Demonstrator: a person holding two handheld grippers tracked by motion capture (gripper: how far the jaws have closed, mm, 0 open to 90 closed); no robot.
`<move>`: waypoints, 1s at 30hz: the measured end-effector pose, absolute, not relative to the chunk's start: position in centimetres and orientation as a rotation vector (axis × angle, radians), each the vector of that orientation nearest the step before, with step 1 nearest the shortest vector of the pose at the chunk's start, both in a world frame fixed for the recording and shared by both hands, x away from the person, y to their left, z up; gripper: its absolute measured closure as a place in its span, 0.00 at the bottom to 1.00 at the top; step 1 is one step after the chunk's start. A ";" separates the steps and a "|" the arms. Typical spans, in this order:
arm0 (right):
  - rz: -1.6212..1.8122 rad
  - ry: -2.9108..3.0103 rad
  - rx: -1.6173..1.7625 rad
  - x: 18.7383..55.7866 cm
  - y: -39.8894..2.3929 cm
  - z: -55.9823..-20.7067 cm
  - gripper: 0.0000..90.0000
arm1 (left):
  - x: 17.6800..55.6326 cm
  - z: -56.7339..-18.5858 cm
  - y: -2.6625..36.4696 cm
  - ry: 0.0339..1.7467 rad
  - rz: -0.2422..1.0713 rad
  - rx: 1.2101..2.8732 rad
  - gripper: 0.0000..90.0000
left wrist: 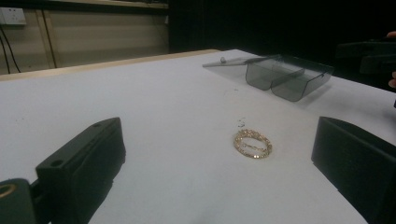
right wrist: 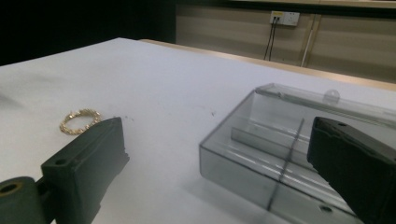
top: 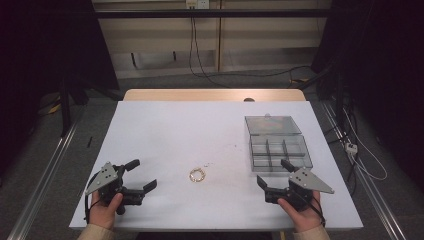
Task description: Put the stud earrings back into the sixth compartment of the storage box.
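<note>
White table [top: 165,130] w/ wood far edge; grey floor [top: 45,155], beige far wall [top: 155,30], wall socket [top: 196,4], cables [top: 200,65], dark sides.

Right tongs [right wrist: 217,172] low over white bench [right wrist: 154,84], jaws spread wide, nothing between. Clear compartment box [right wrist: 261,140] just ahead, lid open behind, right jaw overlapping its near corner. Gold ring bracelet [right wrist: 79,120] flat on bench, just beyond left jaw, well apart from box.
</note>
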State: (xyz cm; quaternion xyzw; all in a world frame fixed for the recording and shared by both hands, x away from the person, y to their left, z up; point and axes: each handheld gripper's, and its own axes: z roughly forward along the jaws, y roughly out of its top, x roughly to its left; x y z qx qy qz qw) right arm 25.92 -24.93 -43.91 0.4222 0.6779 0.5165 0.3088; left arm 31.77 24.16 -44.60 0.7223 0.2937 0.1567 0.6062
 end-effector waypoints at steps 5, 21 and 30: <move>1.315 1.880 1.156 26.9 -22.2 -43.2 0.05 | 31.6 -44.5 24.6 0.707 0.353 1.650 0.03; 1.349 2.156 0.986 31.7 -13.2 -43.2 0.38 | 31.6 -44.2 24.6 0.691 0.369 1.664 0.03; 1.299 2.324 0.993 34.7 -10.5 -45.0 0.60 | 31.7 -44.3 24.4 0.699 0.358 1.672 0.03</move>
